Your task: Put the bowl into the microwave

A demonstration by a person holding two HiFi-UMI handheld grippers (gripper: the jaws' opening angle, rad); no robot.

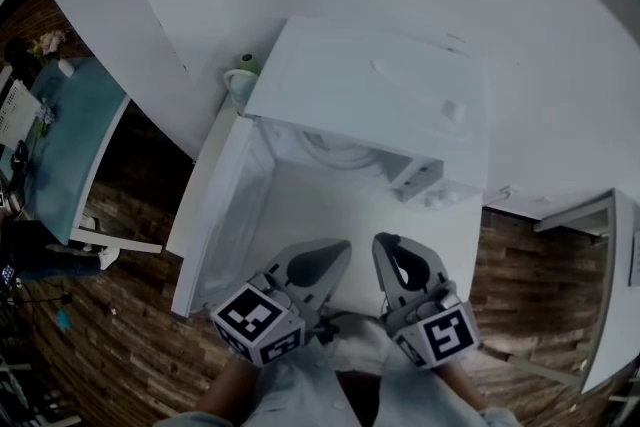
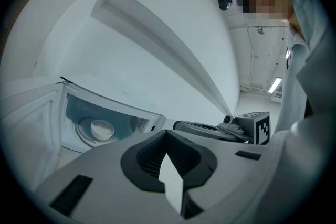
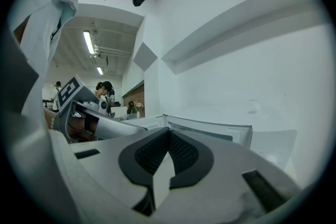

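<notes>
Nearly level, left tool (image 1: 343,249) and right tool (image 1: 386,242) sit side by side, both pressed together, empty.

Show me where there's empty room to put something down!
The table in front of the microwave is bare, between its open door and the table's right edge. The microwave's top is mostly bare too. Crowded: the bowl sits inside, and a mug stands by the back left corner.
</notes>
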